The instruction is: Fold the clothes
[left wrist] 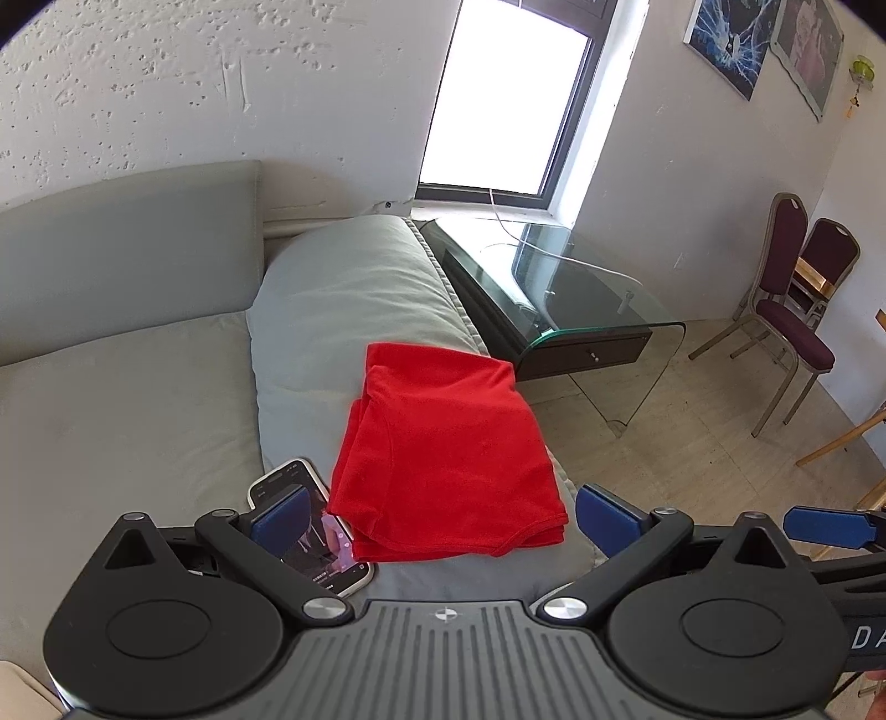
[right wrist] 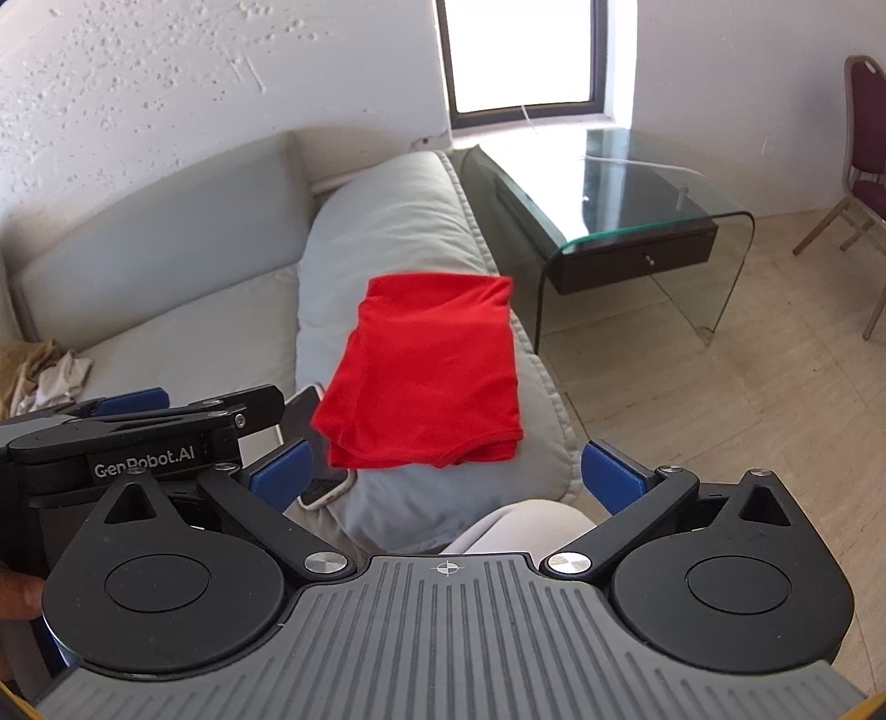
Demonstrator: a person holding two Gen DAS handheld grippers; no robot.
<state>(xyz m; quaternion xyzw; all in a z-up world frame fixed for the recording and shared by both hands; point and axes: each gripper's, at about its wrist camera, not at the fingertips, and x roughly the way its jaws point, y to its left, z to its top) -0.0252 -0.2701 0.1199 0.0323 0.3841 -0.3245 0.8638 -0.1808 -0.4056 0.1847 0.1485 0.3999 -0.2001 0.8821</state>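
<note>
Both claws, left claw (left wrist: 437, 515) and right claw (right wrist: 446, 471), spread empty; folded red shirt (left wrist: 443, 448) dead ahead on sofa cushion (left wrist: 343, 288) front edge, long axis pointing away.

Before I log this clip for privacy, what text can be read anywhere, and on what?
"GenRobot.AI": on the side of the left claw, seen from the right wrist view.
"DA": cut-off letters on the right claw's body at the frame edge.
Phone screen: small text, too blurred to read.
Wall posters: no readable words.
</note>
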